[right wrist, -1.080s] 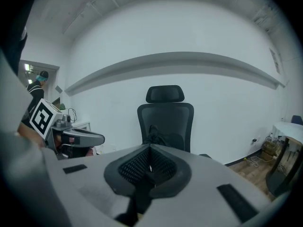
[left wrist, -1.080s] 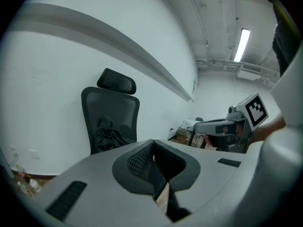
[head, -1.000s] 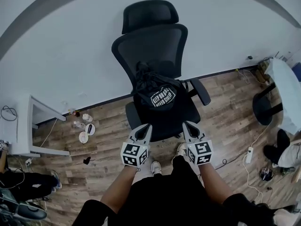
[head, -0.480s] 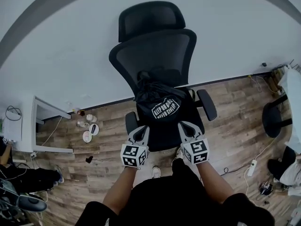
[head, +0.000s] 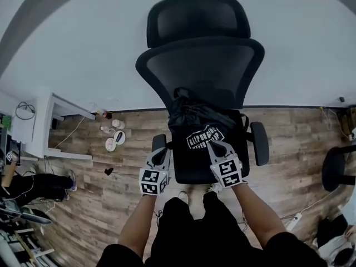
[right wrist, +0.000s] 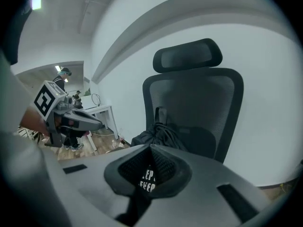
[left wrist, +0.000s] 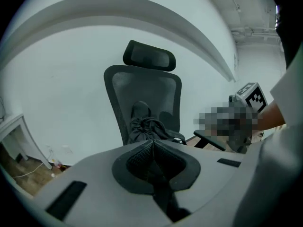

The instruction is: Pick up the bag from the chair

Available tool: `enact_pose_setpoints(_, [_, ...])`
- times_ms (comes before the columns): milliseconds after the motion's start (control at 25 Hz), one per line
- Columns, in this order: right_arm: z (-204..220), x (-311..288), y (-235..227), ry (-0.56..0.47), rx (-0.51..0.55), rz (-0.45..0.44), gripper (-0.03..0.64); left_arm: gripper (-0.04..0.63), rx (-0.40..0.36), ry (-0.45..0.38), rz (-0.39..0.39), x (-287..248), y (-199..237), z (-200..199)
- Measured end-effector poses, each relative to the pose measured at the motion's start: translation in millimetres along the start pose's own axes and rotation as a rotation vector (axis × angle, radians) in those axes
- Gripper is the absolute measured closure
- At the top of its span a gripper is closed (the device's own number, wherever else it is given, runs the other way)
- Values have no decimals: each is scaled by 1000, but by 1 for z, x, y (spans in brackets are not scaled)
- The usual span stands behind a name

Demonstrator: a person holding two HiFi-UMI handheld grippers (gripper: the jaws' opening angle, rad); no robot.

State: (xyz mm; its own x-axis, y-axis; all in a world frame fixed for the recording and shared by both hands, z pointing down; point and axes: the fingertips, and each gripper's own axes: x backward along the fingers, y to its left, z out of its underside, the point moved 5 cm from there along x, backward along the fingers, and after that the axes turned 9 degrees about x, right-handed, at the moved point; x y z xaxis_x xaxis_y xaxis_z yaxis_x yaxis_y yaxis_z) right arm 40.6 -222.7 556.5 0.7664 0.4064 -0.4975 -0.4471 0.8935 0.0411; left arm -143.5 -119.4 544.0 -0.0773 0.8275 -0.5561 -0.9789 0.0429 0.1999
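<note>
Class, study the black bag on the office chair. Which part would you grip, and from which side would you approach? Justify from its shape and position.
Probably the gathered neck at the top of the bag, where the cloth bunches into a narrow bundle that two jaws could close around. Come from the front, over the seat edge: the backrest blocks the rear and armrests flank the sides.

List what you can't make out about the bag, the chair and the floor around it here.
- Bag print: too small to read in head view; right claw covers most in right gripper view.
- Chair base: hidden under seat, head view.
- Floor clutter: too small, head view.
- Seat front: blocked by left claw, left gripper view.
</note>
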Motion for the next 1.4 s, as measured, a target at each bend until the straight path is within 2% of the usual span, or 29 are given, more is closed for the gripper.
enact_pose_setpoints(280, [6, -55, -17, 65, 24, -29, 586, 571, 29, 13, -43, -52, 16, -4])
enact_pose_setpoints(320, [8, -64, -17, 80, 18, -39, 538, 571, 29, 20, -49, -60, 20, -4])
enact_pose_setpoints(360, [12, -72, -17, 98, 10, -53, 449, 571, 31, 24, -56, -68, 25, -4])
enact_pose_setpoints(400, [17, -80, -17, 115, 3, -66, 388, 571, 33, 26, -61, -76, 31, -3])
enact_pose_setpoints(480, [26, -99, -19, 147, -6, -79, 322, 562, 39, 27, -58, -92, 44, -1])
enact_pose_setpoints(520, [31, -109, -22, 163, -9, -82, 302, 505, 42, 32, -48, -101, 51, 0])
enact_pose_setpoints(560, [37, -119, -24, 178, -13, -82, 285, 380, 42, 43, -31, -111, 56, 2])
enact_pose_setpoints(600, [43, -129, -27, 192, -15, -80, 272, 307, 37, 59, -13, -121, 60, 5])
enact_pose_setpoints(680, [54, -147, -32, 222, -14, -74, 249, 238, 5, 107, 24, -142, 64, 12])
enact_pose_setpoints(760, [61, -162, -36, 256, -2, -70, 229, 215, -32, 158, 57, -161, 68, 21])
enact_pose_setpoints(880, [66, -182, -44, 280, 47, -41, 206, 200, -52, 209, 102, -187, 77, 28])
enact_pose_setpoints(1040, [69, -204, -59, 286, 88, -7, 193, 193, -19, 268, 203, -221, 81, 35])
enact_pose_setpoints(1160, [71, -220, -64, 306, 109, -36, 193, 196, -24, 275, 259, -240, 76, 35])
enact_pose_setpoints(1280, [72, -230, -65, 318, 141, -70, 195, 199, -25, 254, 274, -251, 70, 32])
enact_pose_setpoints(1320, [72, -231, -66, 320, 145, -75, 197, 228, -23, 240, 274, -253, 68, 30])
enact_pose_setpoints(1360, [73, -232, -67, 321, 146, -72, 211, 293, -27, 224, 271, -253, 66, 28])
enact_pose_setpoints(1400, [72, -231, -69, 320, 148, -58, 268, 334, -35, 209, 269, -253, 64, 27])
